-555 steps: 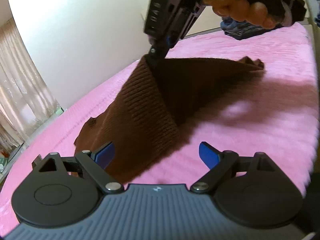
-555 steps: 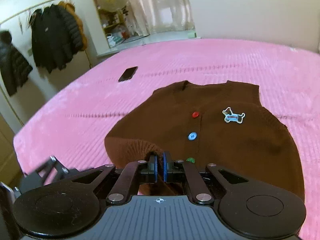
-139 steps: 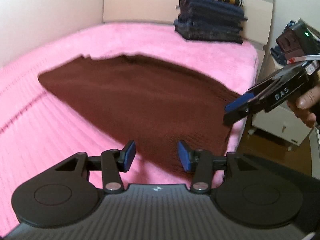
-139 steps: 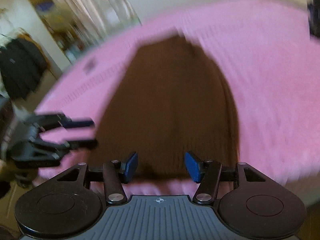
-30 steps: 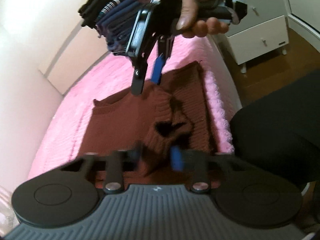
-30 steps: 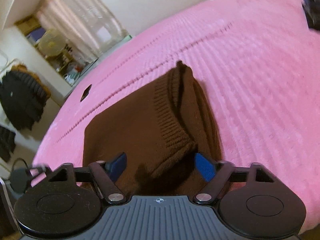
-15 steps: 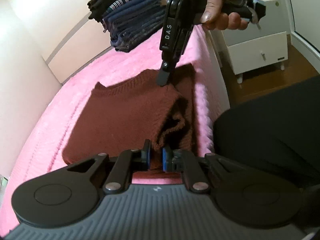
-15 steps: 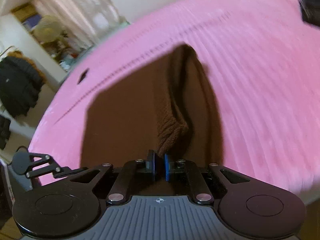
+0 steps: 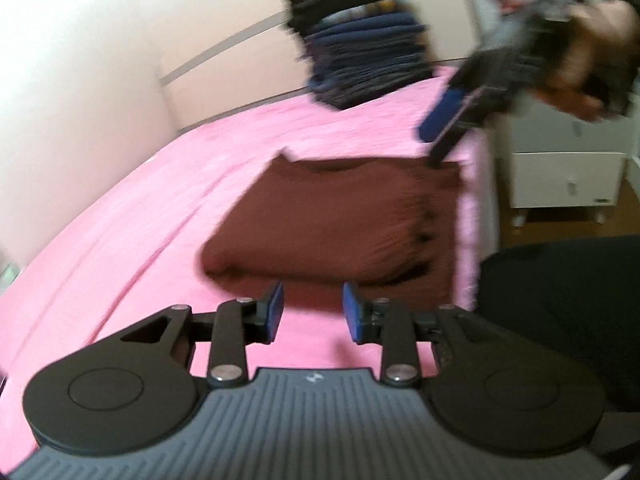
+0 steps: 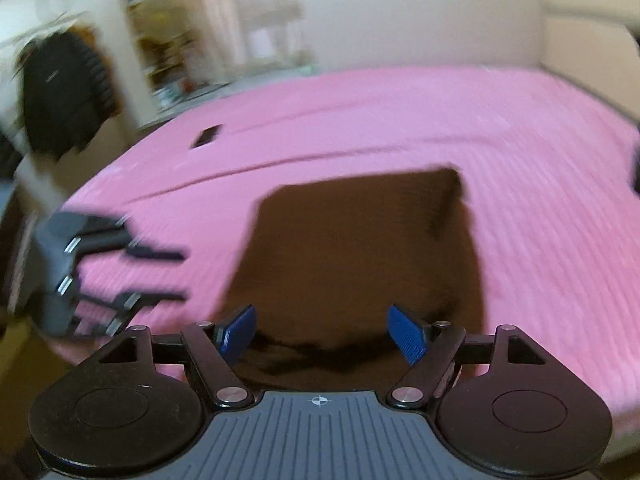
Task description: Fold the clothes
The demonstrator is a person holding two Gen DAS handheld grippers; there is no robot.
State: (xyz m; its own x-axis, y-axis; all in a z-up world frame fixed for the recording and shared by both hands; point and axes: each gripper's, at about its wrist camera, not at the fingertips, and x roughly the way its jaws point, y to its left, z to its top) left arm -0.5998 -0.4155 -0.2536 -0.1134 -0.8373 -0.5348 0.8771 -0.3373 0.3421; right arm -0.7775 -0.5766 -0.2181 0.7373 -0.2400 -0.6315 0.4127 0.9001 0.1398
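The brown sweater [image 9: 344, 220] lies folded on my pink bed [image 9: 120, 240], near its edge. My left gripper [image 9: 313, 312] hangs just short of the fold, jaws apart, holding nothing. My right gripper [image 10: 322, 330] hovers over the sweater's near edge, spread wide and empty. A stack of clothes [image 9: 360, 44] sits at the bed's far end.
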